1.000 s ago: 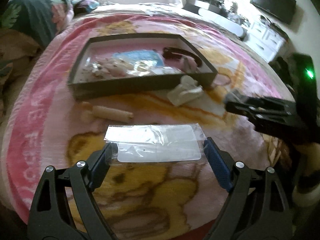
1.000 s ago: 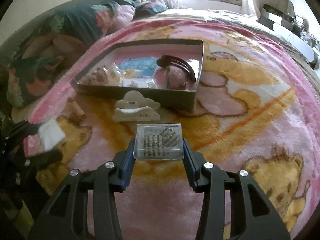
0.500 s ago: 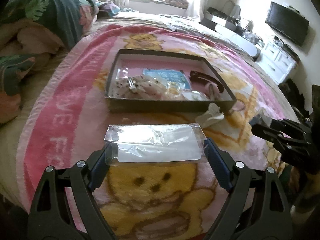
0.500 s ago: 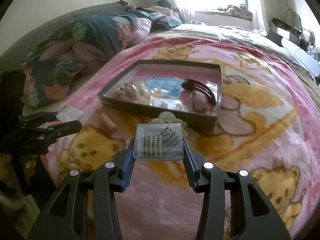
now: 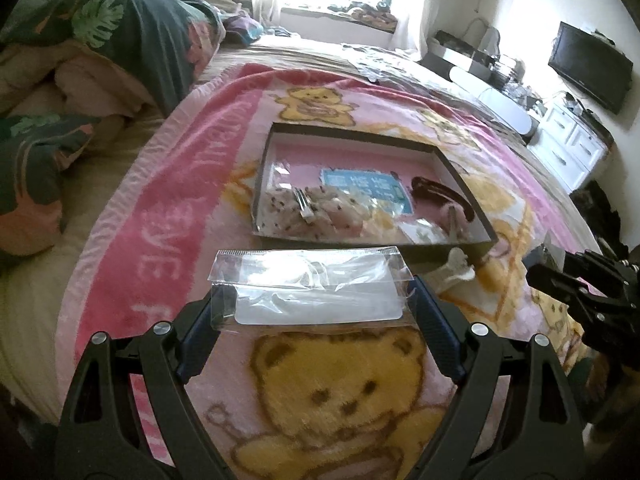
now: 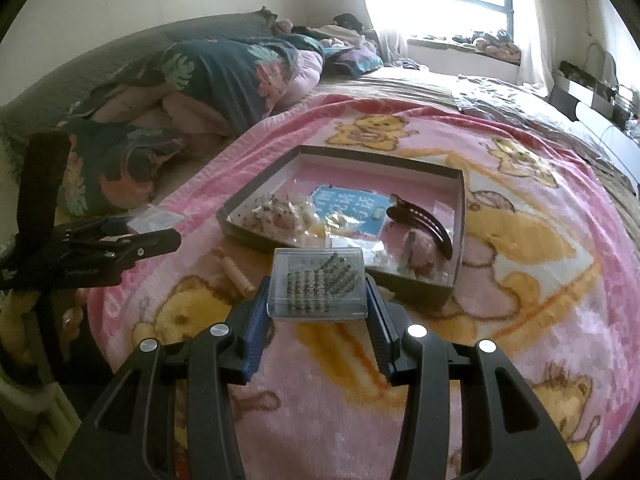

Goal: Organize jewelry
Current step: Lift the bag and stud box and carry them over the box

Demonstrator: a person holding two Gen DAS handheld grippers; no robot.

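Two things held up over the bed, and both could slip.

On the left, the left gripper (image 5: 314, 314) pinches a thin see-through bag (image 5: 310, 286) by its two ends, jaws wide apart. The bag is floppy, so it may bend and slide out onto the pink bear blanket (image 5: 168, 216). In the middle, the dark tray (image 6: 458, 236) already holds many small pieces. On the right, the right gripper (image 6: 318, 316) squeezes a clear little box (image 6: 318, 284) of tiny beads by its smooth sides. If it tips, the box may pop free and spill.
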